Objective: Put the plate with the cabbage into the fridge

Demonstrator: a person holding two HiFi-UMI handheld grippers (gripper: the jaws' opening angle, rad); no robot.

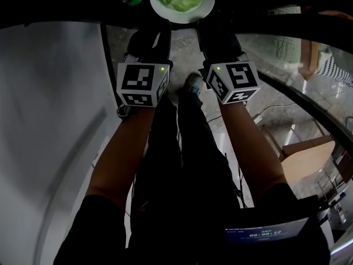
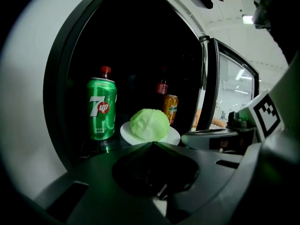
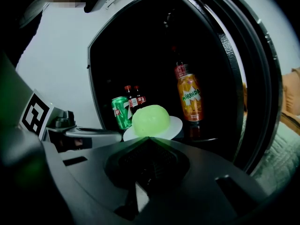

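This looks like a shop, office pantry or test room rather than a home kitchen, though which one cannot be told. A drinks fridge point(image 2: 54, 88) with a glass door point(image 2: 232, 93) holds a 7up can point(image 2: 101, 109), a Mirinda can point(image 3: 190, 97) and cola bottles point(image 3: 132, 93). A ceiling strip light point(image 2: 247, 19) glows to the right, the floor point(image 1: 265, 51) is pale and glossy, and a brown box point(image 1: 309, 159) sits on it at the right.

Pale marbled floor point(image 1: 182, 54), wooden furniture point(image 1: 309, 159) at right, bright ceiling light point(image 2: 247, 18).
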